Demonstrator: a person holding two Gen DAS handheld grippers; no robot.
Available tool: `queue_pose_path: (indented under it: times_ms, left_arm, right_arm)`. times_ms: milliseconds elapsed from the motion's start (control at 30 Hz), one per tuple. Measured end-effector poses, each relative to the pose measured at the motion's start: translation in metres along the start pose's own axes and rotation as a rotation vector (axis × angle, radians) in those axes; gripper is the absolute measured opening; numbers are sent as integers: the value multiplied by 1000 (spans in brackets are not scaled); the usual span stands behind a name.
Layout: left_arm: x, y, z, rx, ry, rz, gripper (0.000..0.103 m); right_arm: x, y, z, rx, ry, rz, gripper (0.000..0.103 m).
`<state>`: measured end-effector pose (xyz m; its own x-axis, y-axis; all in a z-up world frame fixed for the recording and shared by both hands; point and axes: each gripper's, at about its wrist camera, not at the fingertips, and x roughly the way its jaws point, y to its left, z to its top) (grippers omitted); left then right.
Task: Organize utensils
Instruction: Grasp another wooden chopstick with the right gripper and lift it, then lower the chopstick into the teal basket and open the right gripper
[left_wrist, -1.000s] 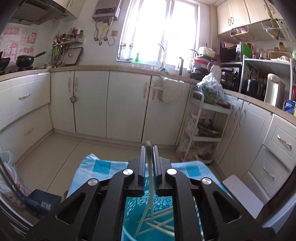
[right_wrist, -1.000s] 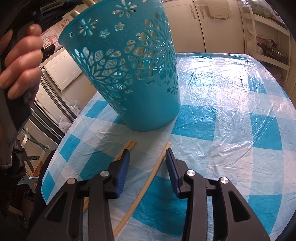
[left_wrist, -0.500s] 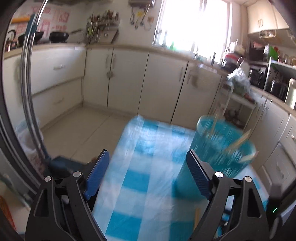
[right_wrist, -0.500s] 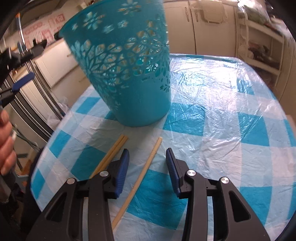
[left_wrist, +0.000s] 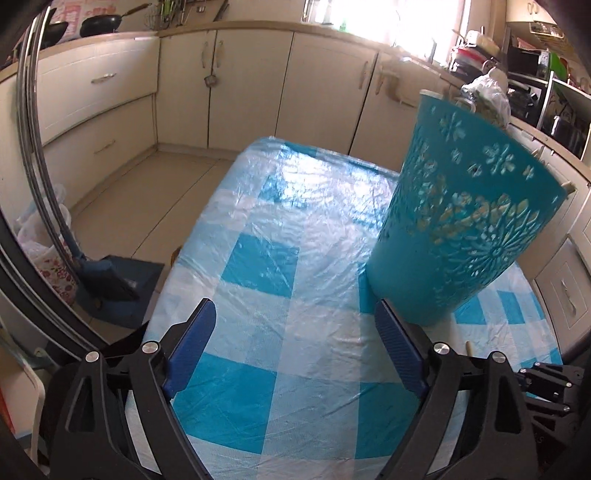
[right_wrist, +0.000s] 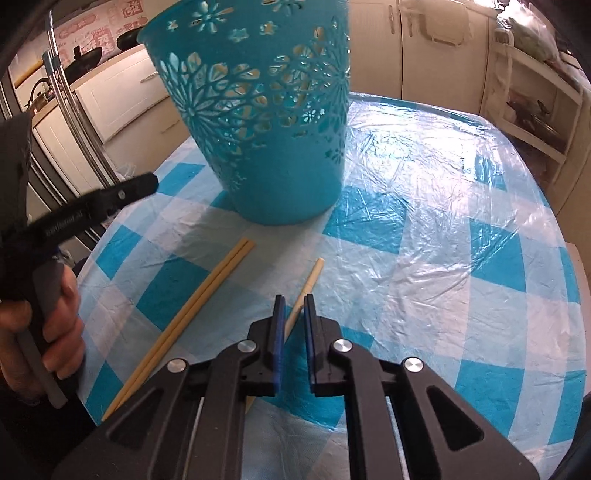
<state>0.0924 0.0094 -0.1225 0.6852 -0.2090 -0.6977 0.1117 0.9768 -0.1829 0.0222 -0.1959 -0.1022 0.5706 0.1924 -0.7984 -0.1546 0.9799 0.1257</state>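
Note:
A teal cut-out basket (left_wrist: 461, 221) (right_wrist: 258, 129) stands on the blue-checked tablecloth (right_wrist: 424, 240) with pale chopsticks showing through its holes. In front of it lie a pair of chopsticks (right_wrist: 207, 299) and a single chopstick (right_wrist: 312, 277). My right gripper (right_wrist: 293, 301) points down at the single one. Its jaws are closing, and the stick runs between the pads with almost no gap left. My left gripper (left_wrist: 295, 310) hangs low over the cloth to the left of the basket. Its jaws are still opening, wide apart with nothing between them. A hand (right_wrist: 55, 314) holds it at the left edge of the right wrist view.
Cream cabinets (left_wrist: 240, 85) line the far walls. A white rack (right_wrist: 535, 92) stands beyond the table on the right. A chrome pole (left_wrist: 37, 147) and a dark stool (left_wrist: 118, 280) are off the table's left edge.
The left gripper let go of a chopstick over the basket, opened wide and dropped to the cloth beside it. The right jaws closed in around the single chopstick.

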Motion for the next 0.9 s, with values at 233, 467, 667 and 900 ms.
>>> queue_pose_path:
  times_ms: [233,467,667,900]
  left_arm:
    - [0,-4,-1,11,5,8,87]
    - [4,-7,0,20,23,9,87]
    - [7,-3,0,-1,37,1,88]
    - [8,-5,-1,1,42,5,88]
  right_arm:
    - [-1,4,1,-37,23,9,9]
    - [-7,8,-4,-64,25,-38,8]
    - [-30,-12,-19,101,-27,138,5]
    - [-88,-34,-19,229,-193,379,5]
